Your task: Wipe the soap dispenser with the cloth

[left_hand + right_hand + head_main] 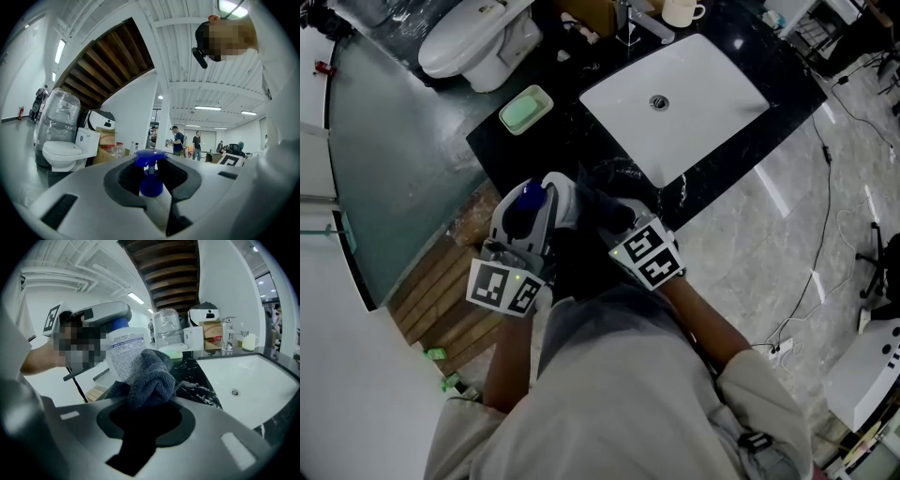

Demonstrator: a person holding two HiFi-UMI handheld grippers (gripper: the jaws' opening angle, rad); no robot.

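Grippers meet just off the near edge of the black marble surface (572, 141). The left gripper (151, 190) is clamped on a white plastic soap dispenser (123, 354) with a blue pump head and a printed label, holding it in the air. The right gripper (140, 425) is closed on a bunched dark grey knitted cloth (151, 375), which presses against the dispenser's labelled side. Beyond, the surface carries a white rectangular sink (694, 103) and a pale green soap dish (526, 110).
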